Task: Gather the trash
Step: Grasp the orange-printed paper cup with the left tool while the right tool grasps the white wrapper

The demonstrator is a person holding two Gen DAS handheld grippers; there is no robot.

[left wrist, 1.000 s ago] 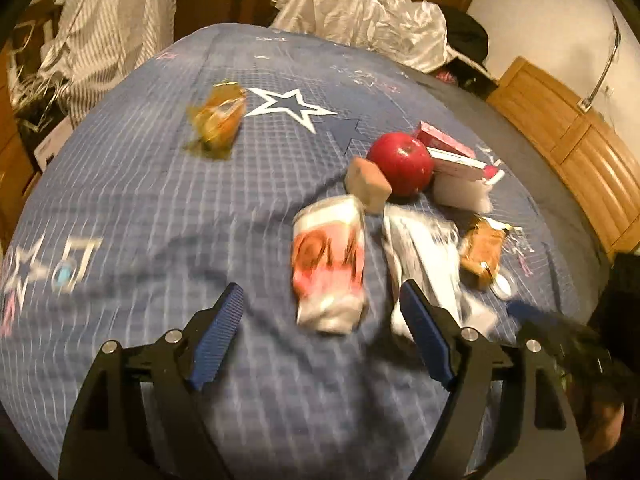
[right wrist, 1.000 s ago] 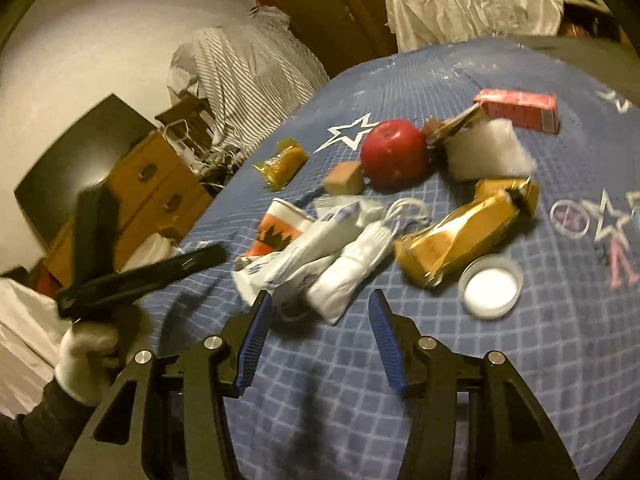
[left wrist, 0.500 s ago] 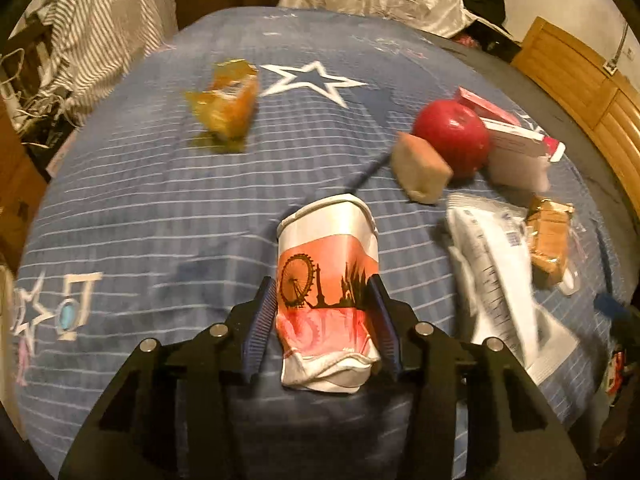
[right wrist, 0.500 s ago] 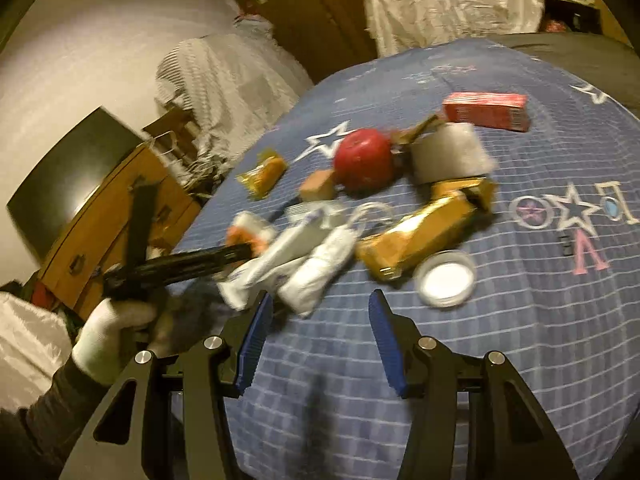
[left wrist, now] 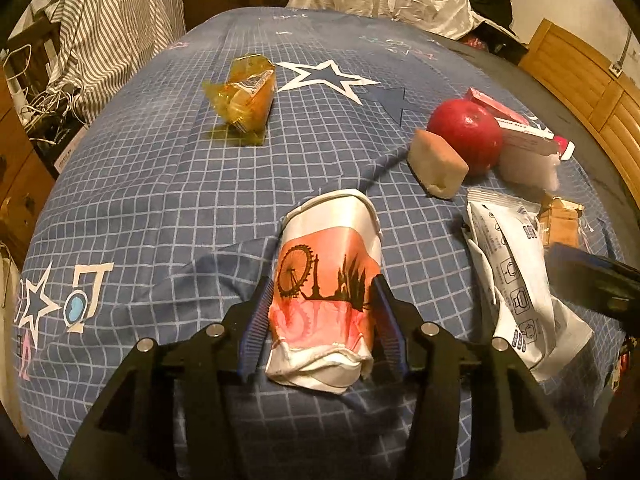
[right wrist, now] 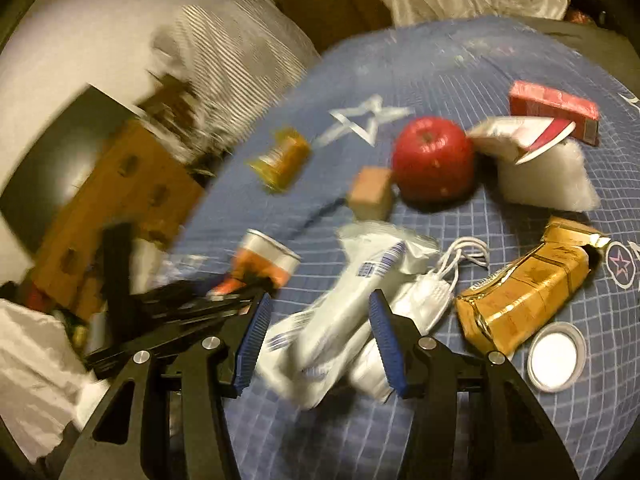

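Note:
A crushed paper cup [left wrist: 326, 280] with an orange skyline print lies on the blue checked bedspread [left wrist: 160, 200]. My left gripper [left wrist: 322, 300] is shut on the cup, blue pads pressing both its sides. The cup also shows in the right wrist view [right wrist: 264, 264], blurred. My right gripper [right wrist: 318, 316] is open, its fingers either side of a white plastic wrapper [right wrist: 344, 300] on the spread. A gold wrapper [right wrist: 524, 288], a white lid [right wrist: 556, 356] and a yellow wrapper [left wrist: 244, 96] lie nearby.
A red apple [left wrist: 466, 134], a tan sponge block [left wrist: 438, 164], a white foam block [right wrist: 544, 180] and a red carton [right wrist: 554, 110] lie further back. Wooden furniture [left wrist: 580, 80] flanks the bed; striped cloth [left wrist: 100, 32] hangs at the left.
My left gripper moved forward over the paper cup and shut on it. My right gripper moved in closer over the white wrapper and stayed open.

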